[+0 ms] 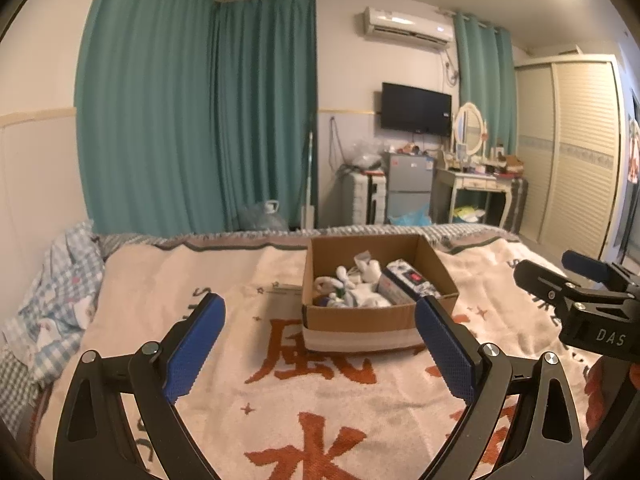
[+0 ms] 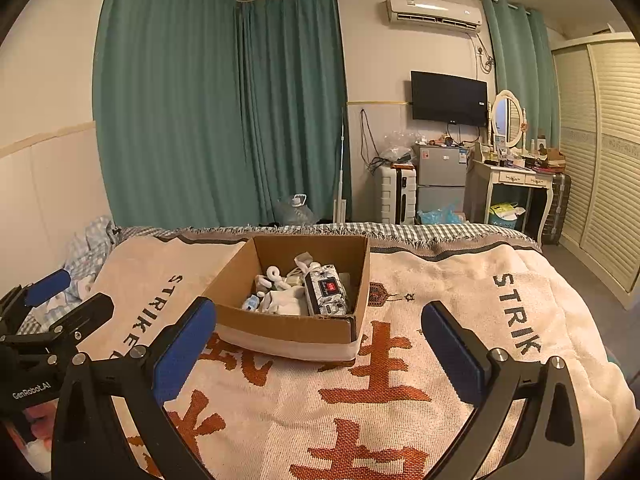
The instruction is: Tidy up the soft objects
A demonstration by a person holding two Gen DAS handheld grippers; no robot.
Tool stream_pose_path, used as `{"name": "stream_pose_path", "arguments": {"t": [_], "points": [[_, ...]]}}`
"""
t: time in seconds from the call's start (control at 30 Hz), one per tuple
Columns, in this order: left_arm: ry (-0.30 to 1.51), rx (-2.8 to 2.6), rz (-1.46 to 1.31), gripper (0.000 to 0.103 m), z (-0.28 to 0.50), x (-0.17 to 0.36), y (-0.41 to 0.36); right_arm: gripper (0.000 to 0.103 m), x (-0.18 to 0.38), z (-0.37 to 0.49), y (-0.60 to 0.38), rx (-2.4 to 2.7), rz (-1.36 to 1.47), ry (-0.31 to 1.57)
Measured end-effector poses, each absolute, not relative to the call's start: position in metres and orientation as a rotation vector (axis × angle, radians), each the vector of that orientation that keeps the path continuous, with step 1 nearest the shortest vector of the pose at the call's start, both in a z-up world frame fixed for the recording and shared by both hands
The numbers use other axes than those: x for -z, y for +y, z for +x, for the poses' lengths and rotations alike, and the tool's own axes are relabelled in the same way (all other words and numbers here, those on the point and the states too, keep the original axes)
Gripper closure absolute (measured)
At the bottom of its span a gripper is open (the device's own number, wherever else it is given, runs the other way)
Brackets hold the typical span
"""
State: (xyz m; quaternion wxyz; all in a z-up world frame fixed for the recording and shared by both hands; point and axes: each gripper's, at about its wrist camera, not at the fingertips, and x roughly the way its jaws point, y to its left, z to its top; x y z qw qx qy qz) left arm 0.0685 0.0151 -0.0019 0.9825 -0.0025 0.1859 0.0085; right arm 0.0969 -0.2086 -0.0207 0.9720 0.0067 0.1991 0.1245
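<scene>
Cardboard box (image 2: 288, 330) crammed with white soft toys (image 2: 282, 300)

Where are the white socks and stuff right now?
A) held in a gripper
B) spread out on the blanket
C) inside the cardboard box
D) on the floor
C: the white soft things lie piled inside the box on the blanket, and both the left gripper and right gripper are open and hold nothing.

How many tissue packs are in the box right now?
1: a patterned tissue pack lies at the right side of the cardboard box, beside white soft items. More may be buried underneath.
</scene>
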Motion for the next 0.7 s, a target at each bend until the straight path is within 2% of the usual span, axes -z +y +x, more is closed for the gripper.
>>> {"name": "stream_pose_path", "arguments": {"t": [0.7], "points": [[0.367, -0.024, 0.026, 0.006, 0.0683, 0.0018, 0.0106, 0.0, 0.0271, 0.0991, -0.2059, -0.243, 0.012, 0.414]]}}
